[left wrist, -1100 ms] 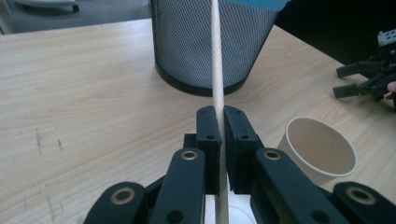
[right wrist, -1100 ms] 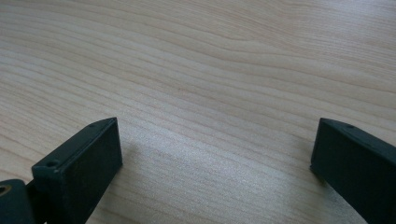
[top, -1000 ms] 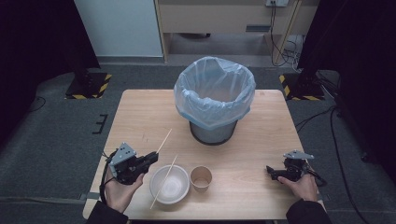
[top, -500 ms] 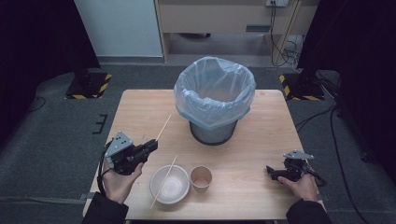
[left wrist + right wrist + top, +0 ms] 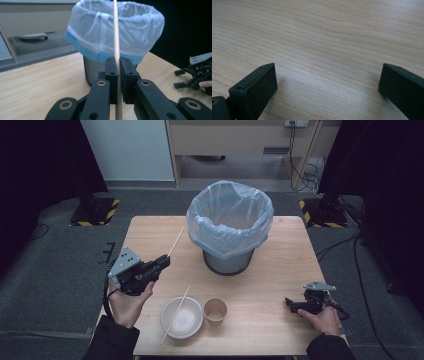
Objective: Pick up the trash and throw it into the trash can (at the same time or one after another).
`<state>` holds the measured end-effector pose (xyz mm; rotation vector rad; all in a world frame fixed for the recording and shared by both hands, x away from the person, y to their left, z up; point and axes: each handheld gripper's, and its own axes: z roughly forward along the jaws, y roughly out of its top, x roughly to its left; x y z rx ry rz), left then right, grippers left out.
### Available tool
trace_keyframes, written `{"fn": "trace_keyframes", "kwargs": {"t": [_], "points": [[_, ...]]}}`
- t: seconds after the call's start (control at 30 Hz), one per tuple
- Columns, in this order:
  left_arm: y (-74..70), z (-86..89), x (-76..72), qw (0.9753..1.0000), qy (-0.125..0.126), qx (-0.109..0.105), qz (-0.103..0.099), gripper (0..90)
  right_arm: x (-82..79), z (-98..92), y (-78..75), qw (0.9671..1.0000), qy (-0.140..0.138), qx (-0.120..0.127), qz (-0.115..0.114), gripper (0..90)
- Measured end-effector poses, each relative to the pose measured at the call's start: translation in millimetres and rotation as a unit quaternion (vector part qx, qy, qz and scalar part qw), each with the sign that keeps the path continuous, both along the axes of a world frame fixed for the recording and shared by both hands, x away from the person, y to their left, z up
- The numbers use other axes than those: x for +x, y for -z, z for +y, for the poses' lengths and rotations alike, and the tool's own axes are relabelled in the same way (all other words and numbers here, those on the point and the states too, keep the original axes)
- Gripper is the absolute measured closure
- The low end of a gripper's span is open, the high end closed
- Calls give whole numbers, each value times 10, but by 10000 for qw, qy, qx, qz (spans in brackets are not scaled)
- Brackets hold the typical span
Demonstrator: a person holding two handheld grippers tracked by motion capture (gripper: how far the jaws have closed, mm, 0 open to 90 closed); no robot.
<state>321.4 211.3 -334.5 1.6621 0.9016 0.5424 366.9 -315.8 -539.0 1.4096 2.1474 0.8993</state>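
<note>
Chopstick [image 5: 175, 240] clamped in left gripper [image 5: 162, 262], long axis toward bin [image 5: 230, 225]; right gripper [image 5: 292, 304] open.

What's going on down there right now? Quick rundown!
Left tongs shut on a chopstick, raised before the lined bin. Right tongs open, idle on table. Second chopstick across the bowl. Nothing blocking.

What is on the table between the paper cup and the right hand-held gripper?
Nothing: in the high view, only bare wooden table lies between the paper cup and the open right hand-held gripper.
</note>
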Motion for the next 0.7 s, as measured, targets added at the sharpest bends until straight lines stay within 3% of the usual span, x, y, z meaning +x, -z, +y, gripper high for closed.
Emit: {"fn": "trace_keyframes", "kwargs": {"t": [0.13, 0.7], "points": [[-109, -61, 47, 9999, 46, -49, -154, 853, 0, 0, 0, 10000, 0, 0, 1, 20], [-350, -275, 261, 9988, 156, -172, -423, 853, 2, 1, 1, 10000, -7, -4, -2, 17]]}}
